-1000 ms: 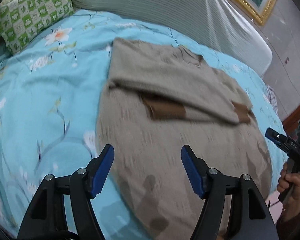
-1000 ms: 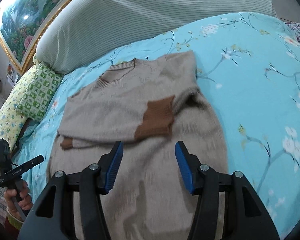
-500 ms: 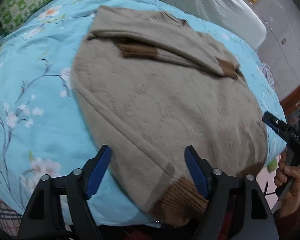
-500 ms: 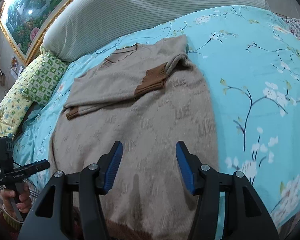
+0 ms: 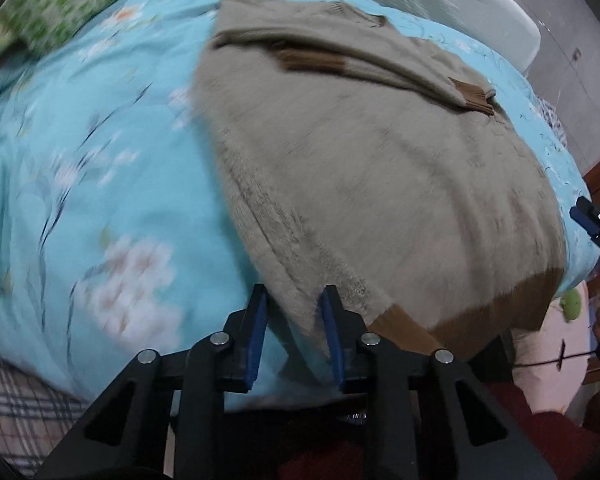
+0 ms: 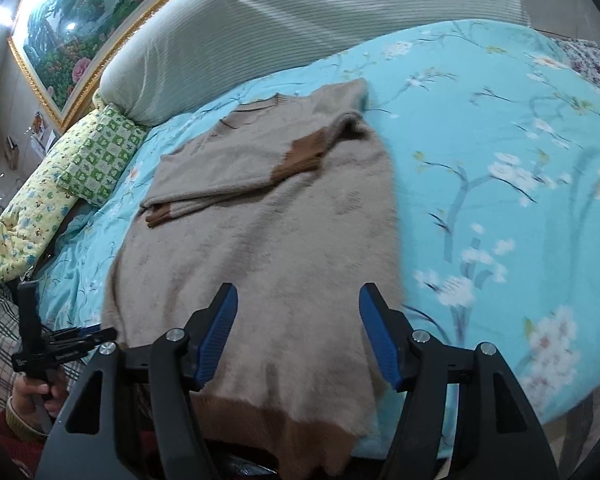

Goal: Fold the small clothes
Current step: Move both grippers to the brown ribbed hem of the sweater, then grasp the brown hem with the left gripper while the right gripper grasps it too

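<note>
Beige knit fills the near half of both views: the sweater lies flat on the blue floral duvet, its brown hem hanging over the bed's edge at the lower right of the left wrist view. The left gripper has just been closing, and its narrowed jaws straddle the sweater's side edge low in the frame; whether the pads already pinch it I cannot tell. The right gripper has been opening and hovers wide above the hem, holding nothing. Further up, both sleeves lie folded across the chest. A thin bite could slip from the fuzzy knit, or catch the duvet beneath.
</note>
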`<state>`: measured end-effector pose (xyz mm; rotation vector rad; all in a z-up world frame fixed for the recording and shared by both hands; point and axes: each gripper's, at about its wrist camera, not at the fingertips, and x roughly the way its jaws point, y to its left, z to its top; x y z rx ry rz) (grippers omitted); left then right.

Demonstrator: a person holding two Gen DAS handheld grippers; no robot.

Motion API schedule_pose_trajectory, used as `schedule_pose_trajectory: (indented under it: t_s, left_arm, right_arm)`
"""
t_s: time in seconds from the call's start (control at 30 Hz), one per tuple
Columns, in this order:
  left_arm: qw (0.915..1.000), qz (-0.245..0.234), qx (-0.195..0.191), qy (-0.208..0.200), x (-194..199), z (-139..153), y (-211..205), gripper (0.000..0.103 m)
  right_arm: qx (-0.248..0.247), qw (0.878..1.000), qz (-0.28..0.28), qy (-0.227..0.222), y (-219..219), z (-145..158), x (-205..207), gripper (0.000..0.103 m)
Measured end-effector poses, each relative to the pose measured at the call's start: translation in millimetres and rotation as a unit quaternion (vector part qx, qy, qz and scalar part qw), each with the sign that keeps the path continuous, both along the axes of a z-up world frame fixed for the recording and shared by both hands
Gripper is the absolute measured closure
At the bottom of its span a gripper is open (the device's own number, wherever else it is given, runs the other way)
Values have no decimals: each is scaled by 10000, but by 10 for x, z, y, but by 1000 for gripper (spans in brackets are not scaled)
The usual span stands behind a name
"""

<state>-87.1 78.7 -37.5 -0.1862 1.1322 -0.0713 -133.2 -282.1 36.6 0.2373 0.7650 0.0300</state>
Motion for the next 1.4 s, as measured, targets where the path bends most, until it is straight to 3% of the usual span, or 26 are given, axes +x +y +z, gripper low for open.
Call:
schedule_pose_trajectory:
  t_s: [0.1, 0.17, 0.23, 0.37, 0.5, 0.57, 0.6, 0.63, 0.7, 0.77, 0.8, 0.83, 0.97, 1.07, 1.17, 1.3, 1.4]
  left_arm:
    - [9989, 16, -463, 13, -163, -37, 187, 77]
    - [9961, 4, -887, -31, -204, -38, 268, 62]
    - [9931, -21, -1175, -22, -204, -59, 250, 29]
    - [9932, 20, -1148, 177, -111, -211, 130, 28]
    - [9948, 97, -1011, 82, -93, -258, 74, 35]
    - [9965, 70, -828, -7, -98, -242, 37, 54]
    - [9964, 23, -846, -58, -112, -226, 56, 79]
    - [9954, -17, -957, -45, -118, -220, 71, 92]
    - [9927, 6, -1209, -27, -116, -210, 157, 94]
    - [9927, -36, -1204, -90, -139, -169, 190, 95]
    - [9931, -73, -1161, -140, -134, -155, 185, 95]
    - [9935, -109, -1119, -188, -143, -139, 190, 96]
    - [9936, -83, -1085, -293, -225, -88, 283, 96]
    - [9941, -57, -1057, -236, -256, -142, 377, 96]
    - [9934, -48, -1144, -73, -233, -243, 391, 94]
    - [9900, -33, -1404, 133, -195, -344, 378, 65]
    - [9890, -75, -1465, 167, -175, -387, 307, 53]
  right_arm:
    - [77, 9998, -130, 87, -139, -51, -120, 39]
    - [127, 9997, -146, 130, -197, -85, -181, 39]
    - [134, 9996, -134, 194, -228, -127, -231, 39]
    - [189, 9993, 44, 307, -221, -221, -340, 39]
    - [245, 9986, 203, 418, -207, -366, -473, 39]
    - [301, 9982, 227, 467, -202, -444, -507, 39]
    - [356, 9978, 234, 511, -198, -502, -514, 39]
    - [387, 9975, 237, 537, -187, -538, -514, 39]
    - [375, 9972, 215, 610, -139, -586, -493, 39]
    - [273, 9967, 294, 703, -55, -601, -461, 44]
    - [284, 9960, 393, 747, -22, -604, -448, 64]
    - [429, 9947, 513, 784, -10, -615, -439, 97]
    - [508, 9960, 446, 587, -143, -532, -547, 96]
    - [1005, 9940, 28, 422, -510, -471, -674, 96]
    - [1202, 9914, 271, 449, -550, -506, -673, 97]
    - [1126, 9907, 486, 587, -433, -563, -603, 90]
    - [808, 9935, 452, 669, -419, -569, -591, 61]
